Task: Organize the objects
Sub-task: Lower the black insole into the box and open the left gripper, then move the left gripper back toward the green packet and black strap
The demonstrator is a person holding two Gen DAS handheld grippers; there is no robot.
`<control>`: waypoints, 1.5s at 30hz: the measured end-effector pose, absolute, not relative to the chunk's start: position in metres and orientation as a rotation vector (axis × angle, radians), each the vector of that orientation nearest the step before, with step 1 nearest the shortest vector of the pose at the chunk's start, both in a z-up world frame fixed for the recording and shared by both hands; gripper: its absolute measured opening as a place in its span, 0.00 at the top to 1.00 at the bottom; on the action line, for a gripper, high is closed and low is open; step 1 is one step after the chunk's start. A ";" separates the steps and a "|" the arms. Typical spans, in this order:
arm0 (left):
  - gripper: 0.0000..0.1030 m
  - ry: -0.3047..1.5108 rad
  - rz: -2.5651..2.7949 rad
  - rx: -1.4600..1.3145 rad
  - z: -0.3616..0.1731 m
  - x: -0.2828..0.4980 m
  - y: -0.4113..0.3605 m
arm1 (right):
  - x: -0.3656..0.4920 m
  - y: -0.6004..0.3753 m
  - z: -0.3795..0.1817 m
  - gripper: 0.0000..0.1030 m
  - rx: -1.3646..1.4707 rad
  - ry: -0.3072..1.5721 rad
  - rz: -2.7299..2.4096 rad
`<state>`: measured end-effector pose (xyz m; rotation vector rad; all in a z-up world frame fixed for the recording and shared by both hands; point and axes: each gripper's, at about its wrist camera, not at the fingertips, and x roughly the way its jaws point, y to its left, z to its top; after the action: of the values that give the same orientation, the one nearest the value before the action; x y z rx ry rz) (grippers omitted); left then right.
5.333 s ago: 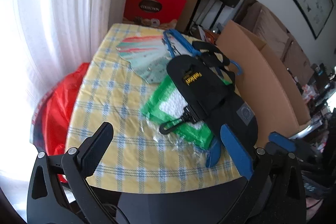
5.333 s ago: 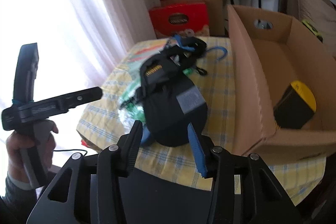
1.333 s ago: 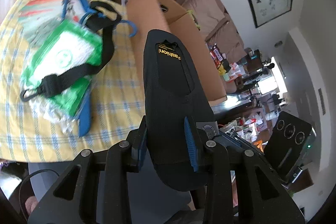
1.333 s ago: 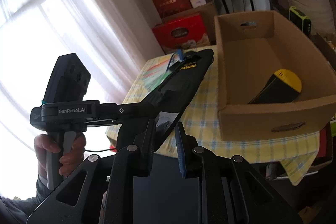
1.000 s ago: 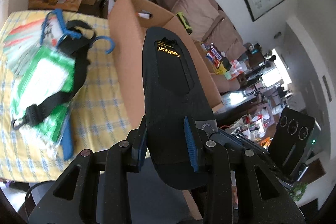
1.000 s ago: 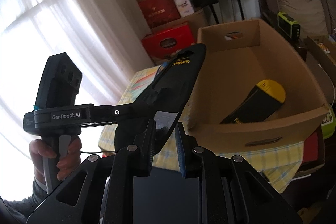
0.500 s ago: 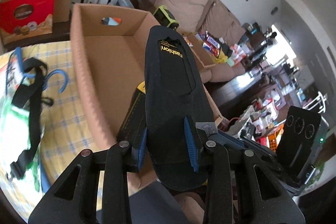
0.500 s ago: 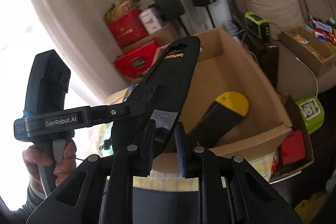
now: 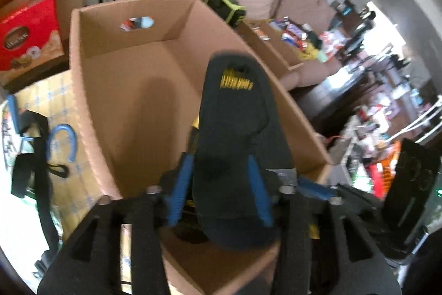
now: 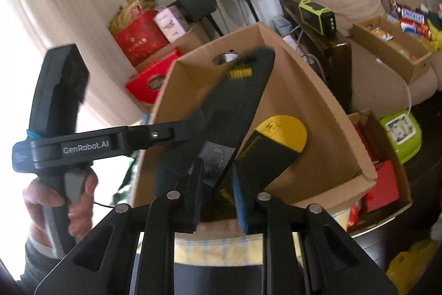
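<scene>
Daylight floods in from the curtained window [image 10: 16, 51] off to the left of the right gripper [image 10: 218, 195], blown out to plain white there. Ahead and to the right of the left gripper [image 9: 218, 195], a second bright opening [image 9: 386, 26] washes out the far room. Inside the cardboard box [image 9: 83, 90] a soft shadow lies on the floor. Both views smear with motion blur, worst on the black pouch [image 9: 234, 129]. Fisheye bending curves the edges, and the corners go dark.

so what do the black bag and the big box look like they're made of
Bag: seems a matte black woven fabric, maybe nylon; it drinks light, has soft rounded edges, yellow lettering and a sewn-on grey label. Box: plain brown corrugated cardboard, dull and unprinted, with thick cut edges and a punched handle hole.
</scene>
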<state>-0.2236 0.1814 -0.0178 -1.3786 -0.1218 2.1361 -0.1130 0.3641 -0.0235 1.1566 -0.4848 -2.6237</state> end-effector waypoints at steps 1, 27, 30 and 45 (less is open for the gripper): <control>0.46 -0.119 2.153 -1.385 -0.018 -0.224 0.181 | -0.114 0.364 -0.025 0.78 1.167 -0.480 -2.624; 0.01 -0.186 2.420 -1.175 0.021 -0.169 0.110 | -0.101 0.336 0.011 0.37 1.065 -0.306 -2.725; 0.00 -0.176 2.454 -1.157 0.021 -0.163 0.103 | -0.101 0.329 0.014 0.34 1.057 -0.283 -2.726; 0.00 -0.064 2.586 -1.113 0.027 -0.137 0.068 | -0.098 0.298 0.022 0.12 1.059 -0.152 -2.686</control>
<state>-0.1368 0.0678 0.0266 -1.1126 -0.0643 2.5860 -0.0984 0.2975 0.0218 1.0588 -0.1523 -2.6860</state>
